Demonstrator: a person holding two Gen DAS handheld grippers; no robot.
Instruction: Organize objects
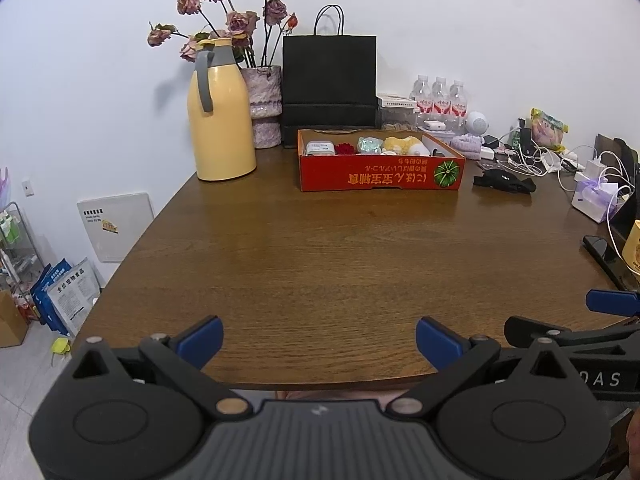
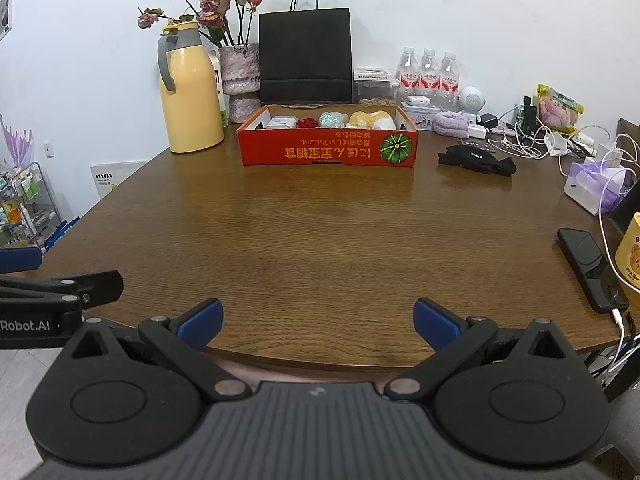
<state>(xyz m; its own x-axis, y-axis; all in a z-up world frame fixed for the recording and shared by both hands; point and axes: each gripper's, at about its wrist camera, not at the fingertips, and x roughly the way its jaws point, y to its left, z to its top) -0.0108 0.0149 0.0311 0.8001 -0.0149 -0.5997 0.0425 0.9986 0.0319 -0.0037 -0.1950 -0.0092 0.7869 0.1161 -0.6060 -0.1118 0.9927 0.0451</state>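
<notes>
Left wrist view: the left tongs (image 1: 319, 338) gape wide and empty over the near worktop (image 1: 320, 264) edge; the red box (image 1: 380, 168) sits at 12 o'clock. Right wrist view: the right tongs (image 2: 318, 320) likewise gape wide, empty; the box (image 2: 328, 142) holding small items lies at 12 o'clock, far across the worktop (image 2: 320, 240).

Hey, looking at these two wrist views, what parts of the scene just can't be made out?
- Red box, both views: its front wall hides the lower parts of the items inside.
- Yellow cup, both views: cut off by the right edge.
- Water bottles, left view: label print too small to read.
- Cables, right view: tangled, so what each plugs into is unclear.
- Left gripper and right gripper: open, nothing between the fingers.
</notes>
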